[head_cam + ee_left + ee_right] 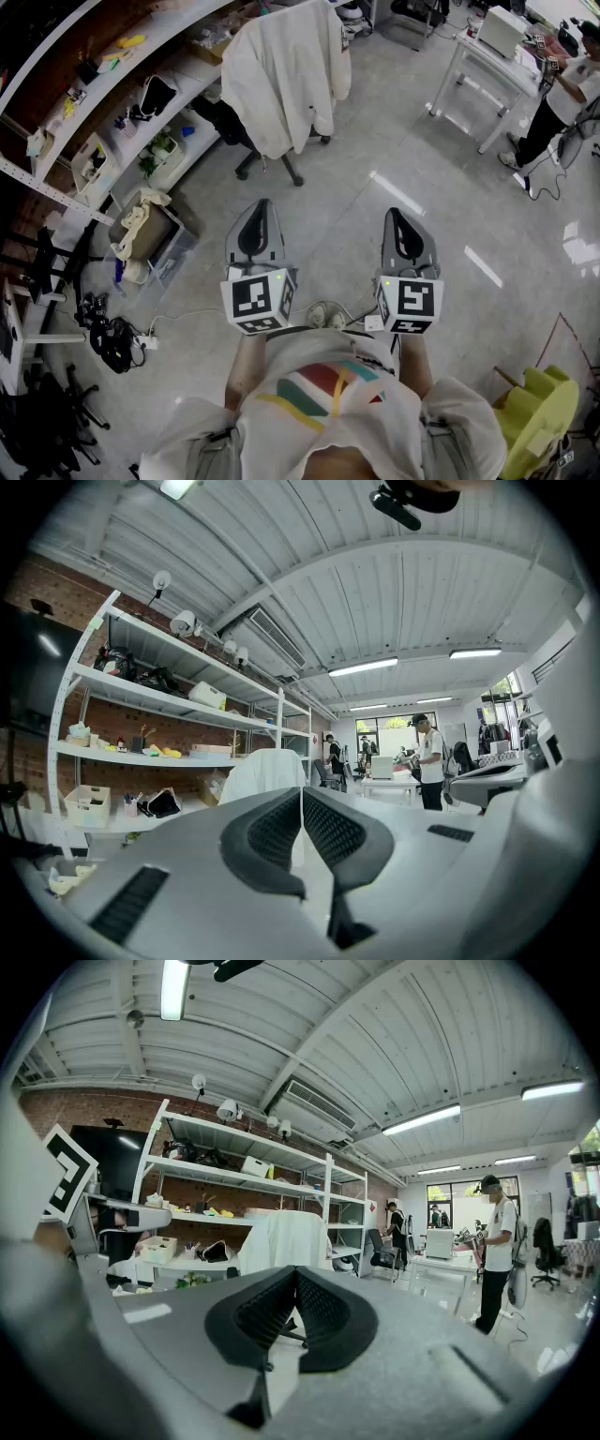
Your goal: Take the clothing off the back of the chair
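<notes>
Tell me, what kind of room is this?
Probably a workshop or a lab-like office. Long, cluttered wall shelves run along a brick wall, a rolling office chair has white clothing draped over its back, and a white work table stands farther off.

Pale grey plastic left gripper [261, 204] and right gripper [395, 214], black ribbed pads [272, 832], black-and-white marker cube [258, 300] with a small green light behind each, white T-shirt [328, 412] with red, green, yellow stripes behind the cubes, pale shoes [325, 315] between them
</notes>
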`<action>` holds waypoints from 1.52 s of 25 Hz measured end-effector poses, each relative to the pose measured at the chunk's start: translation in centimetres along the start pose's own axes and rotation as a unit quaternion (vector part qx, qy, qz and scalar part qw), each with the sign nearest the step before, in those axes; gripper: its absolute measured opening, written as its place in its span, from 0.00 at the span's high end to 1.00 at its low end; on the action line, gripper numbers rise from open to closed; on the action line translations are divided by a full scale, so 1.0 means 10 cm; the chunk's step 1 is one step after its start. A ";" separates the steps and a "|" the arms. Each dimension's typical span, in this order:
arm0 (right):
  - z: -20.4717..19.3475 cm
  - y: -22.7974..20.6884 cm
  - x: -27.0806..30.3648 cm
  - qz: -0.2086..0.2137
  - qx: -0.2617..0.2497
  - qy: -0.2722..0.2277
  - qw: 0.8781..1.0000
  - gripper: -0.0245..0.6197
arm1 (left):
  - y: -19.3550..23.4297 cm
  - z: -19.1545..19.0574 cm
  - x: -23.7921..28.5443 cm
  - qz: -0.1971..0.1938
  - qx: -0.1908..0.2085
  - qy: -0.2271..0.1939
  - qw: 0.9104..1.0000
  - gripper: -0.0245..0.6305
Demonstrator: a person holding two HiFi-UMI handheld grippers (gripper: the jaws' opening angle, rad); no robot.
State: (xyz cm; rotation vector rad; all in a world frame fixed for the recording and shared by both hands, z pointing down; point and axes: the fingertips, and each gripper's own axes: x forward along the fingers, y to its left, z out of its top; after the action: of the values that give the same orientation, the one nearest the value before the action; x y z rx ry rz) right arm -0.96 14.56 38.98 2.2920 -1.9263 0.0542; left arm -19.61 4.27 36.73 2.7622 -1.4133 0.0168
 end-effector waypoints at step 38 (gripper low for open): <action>-0.27 -0.82 -0.13 -0.065 -0.012 -0.005 0.998 0.95 | -0.63 -0.01 0.44 -0.044 0.003 -0.032 0.999 0.93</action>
State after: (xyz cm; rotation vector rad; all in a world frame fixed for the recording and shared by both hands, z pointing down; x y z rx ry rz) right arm 7.05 17.52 40.81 2.4005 -1.7674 0.0044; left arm -11.91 4.44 36.72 2.8509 -1.3068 -0.0696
